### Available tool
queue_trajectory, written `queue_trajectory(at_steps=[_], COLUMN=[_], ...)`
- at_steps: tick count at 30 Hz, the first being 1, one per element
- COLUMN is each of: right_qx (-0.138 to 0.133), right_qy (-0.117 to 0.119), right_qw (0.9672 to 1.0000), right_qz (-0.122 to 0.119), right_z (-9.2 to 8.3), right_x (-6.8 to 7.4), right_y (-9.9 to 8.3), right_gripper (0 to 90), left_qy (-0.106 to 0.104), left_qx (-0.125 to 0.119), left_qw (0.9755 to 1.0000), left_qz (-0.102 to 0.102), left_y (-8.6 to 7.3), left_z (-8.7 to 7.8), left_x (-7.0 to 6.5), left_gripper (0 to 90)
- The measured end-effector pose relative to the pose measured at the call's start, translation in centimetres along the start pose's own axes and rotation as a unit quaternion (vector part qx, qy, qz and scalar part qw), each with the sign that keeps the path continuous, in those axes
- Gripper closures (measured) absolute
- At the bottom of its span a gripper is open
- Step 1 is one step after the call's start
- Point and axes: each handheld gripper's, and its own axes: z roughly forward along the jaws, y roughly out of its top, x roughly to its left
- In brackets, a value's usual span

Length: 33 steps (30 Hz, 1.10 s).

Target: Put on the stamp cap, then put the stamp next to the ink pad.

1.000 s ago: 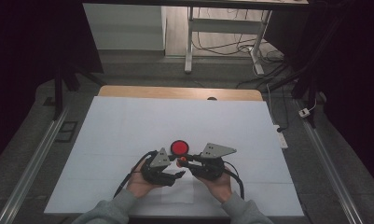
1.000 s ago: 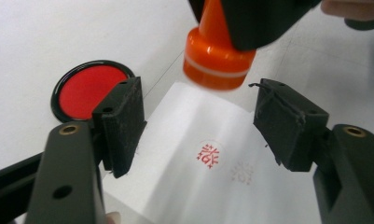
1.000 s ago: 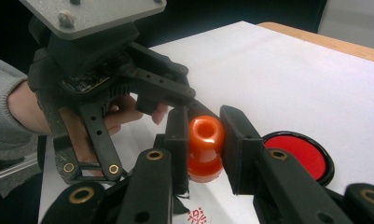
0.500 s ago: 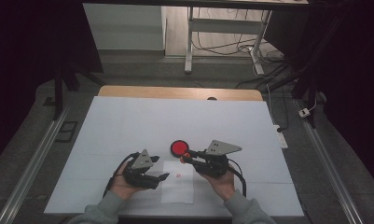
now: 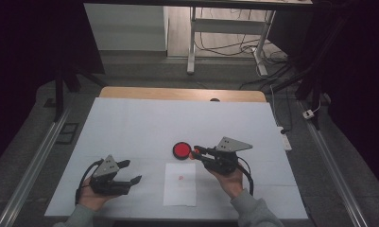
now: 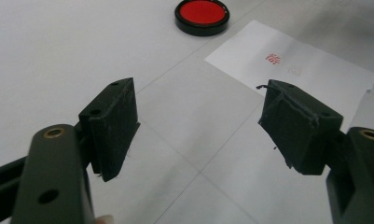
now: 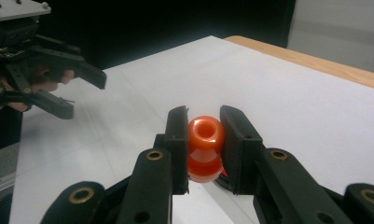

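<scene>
A round black ink pad (image 5: 181, 150) (image 6: 202, 14) with a red face lies on the white table cover. Just right of it my right gripper (image 5: 195, 152) (image 7: 204, 126) is shut on an orange-red stamp handle (image 7: 204, 147), held just above the table. In front of the pad lies a white paper slip (image 5: 180, 184) (image 6: 292, 60) bearing a small red stamp mark (image 6: 273, 58). My left gripper (image 5: 133, 172) (image 6: 198, 121) (image 7: 82, 91) is at the front left, apart from the slip. Its jaws have just been opening and hold nothing.
The white cover (image 5: 130, 127) spans most of the table, with a wooden edge (image 5: 177, 93) showing at the far side. Metal rails run along both sides. Table legs and cables lie on the floor beyond.
My left gripper has drawn away to the left from the pad and the right gripper, baring the paper slip. Its jaws stand wider. The right gripper has stayed put with the stamp.
</scene>
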Motion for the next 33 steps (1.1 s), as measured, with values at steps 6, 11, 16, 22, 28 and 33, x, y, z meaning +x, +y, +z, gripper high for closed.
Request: queue_trajectory(at_steps=[6, 11, 16, 22, 28, 33], right_qx=[-0.003, -0.004, -0.007, -0.003, 0.003, 0.015], right_qy=[-0.012, -0.025, -0.043, -0.067, -0.093, -0.102], right_qw=[0.9999, 0.9996, 0.9989, 0.9975, 0.9952, 0.994], right_qz=[0.005, 0.011, 0.019, 0.023, 0.029, 0.035], right_z=[-0.5, -0.8, -1.2, -1.4, -1.0, 0.4], right_x=[-0.7, -1.6, -2.8, -4.0, -5.7, -6.9], right_y=[0.2, 0.2, 0.2, 0.4, 0.3, -0.1], right_gripper=[72.5, 72.4, 72.4, 72.4, 72.4, 72.4], left_qy=[0.001, 0.001, 0.001, 0.0, 0.001, 0.002], left_qx=[-0.001, 0.001, 0.002, 0.005, 0.006, 0.005], left_qw=[1.0, 1.0, 1.0, 1.0, 1.0, 1.0], left_qz=[-0.001, -0.001, 0.0, -0.002, -0.003, -0.006], left_y=[-0.2, -0.2, -0.3, -0.4, -0.5, -0.5], left_z=[-0.2, -0.1, -0.1, 0.0, 0.0, -0.1], left_x=[0.2, 0.2, 0.3, 0.4, 0.5, 0.7], left_gripper=[27.0, 26.9, 27.0, 26.8, 26.8, 26.7])
